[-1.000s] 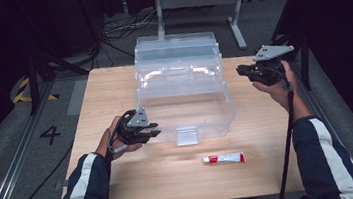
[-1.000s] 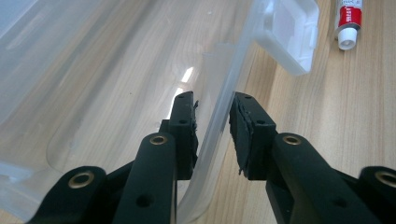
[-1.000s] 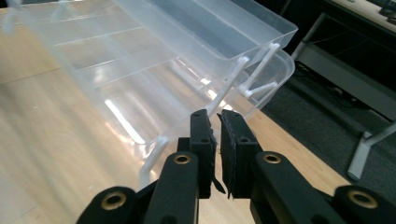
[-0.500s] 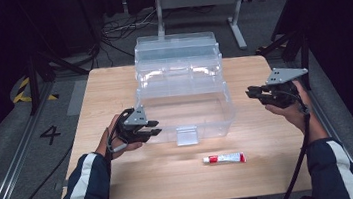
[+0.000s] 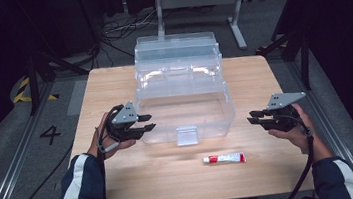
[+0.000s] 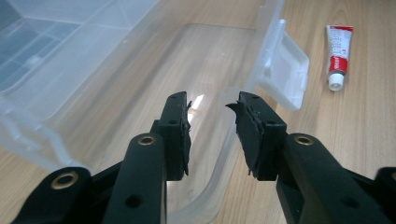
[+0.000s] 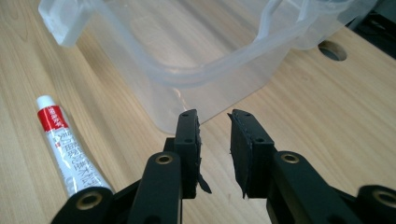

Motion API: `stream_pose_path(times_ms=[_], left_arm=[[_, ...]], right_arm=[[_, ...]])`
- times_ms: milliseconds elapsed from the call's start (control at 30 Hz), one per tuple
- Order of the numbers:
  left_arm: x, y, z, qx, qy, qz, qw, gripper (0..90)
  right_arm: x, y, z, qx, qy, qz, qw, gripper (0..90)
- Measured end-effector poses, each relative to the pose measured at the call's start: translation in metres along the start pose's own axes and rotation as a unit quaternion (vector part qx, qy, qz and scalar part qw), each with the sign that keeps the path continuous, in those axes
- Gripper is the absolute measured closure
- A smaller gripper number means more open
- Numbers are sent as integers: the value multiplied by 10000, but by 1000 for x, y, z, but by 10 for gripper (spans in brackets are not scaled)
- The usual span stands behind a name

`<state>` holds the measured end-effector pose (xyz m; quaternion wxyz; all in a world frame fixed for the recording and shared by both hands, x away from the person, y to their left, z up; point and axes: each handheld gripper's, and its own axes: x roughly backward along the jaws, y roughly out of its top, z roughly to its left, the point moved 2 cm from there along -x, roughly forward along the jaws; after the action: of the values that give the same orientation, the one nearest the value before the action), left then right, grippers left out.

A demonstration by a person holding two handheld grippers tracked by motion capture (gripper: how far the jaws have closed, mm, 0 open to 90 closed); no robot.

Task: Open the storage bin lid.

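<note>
Both grippers—left [image 5: 148, 122], right [image 5: 253, 117]—flank the open clear box [image 5: 185, 109], jaws just parting (nothing held), probably freed for the tube [image 5: 224, 159].

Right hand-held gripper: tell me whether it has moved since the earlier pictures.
Yes. The right hand-held gripper has come down from beside the clear box's upper rear corner toward the table's near edge, its empty jaws just opening.

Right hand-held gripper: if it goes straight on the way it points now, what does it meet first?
Most likely the clear plastic storage box: the right hand-held gripper, jaws apart and empty, aims at the box's rounded near corner. The white and red tube lies off to the side, out of that line.
</note>
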<state>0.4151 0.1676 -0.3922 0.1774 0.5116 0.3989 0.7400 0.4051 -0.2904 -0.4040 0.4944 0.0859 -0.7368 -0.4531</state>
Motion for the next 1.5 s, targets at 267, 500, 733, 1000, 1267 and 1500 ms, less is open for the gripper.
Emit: stream_pose_path(times_ms=[267, 500, 733, 1000, 1267, 1500], left_arm=[[15, -17, -4, -18, 290, 271, 9992, 578], [22, -43, -11, -7, 446, 684, 9967, 520], [19, -76, -17, 294, 396, 1108, 9926, 409], [10, -106, -35, 634, 267, 1310, 9890, 359], [8, -112, -40, 847, 302, 1295, 9875, 270], [6, -120, -40, 927, 239, 1277, 9872, 231]], right_arm=[[-9, -2, 17, 83, 413, 112, 9991, 682], [-18, 1, 26, 249, 644, 207, 9974, 661], [-33, 3, 42, 520, 895, 546, 9931, 615], [-44, 12, 70, 928, 1395, 1098, 9797, 536], [-56, 21, 89, 1209, 1657, 1486, 9674, 533], [-74, 26, 98, 1430, 1707, 1945, 9553, 529]])
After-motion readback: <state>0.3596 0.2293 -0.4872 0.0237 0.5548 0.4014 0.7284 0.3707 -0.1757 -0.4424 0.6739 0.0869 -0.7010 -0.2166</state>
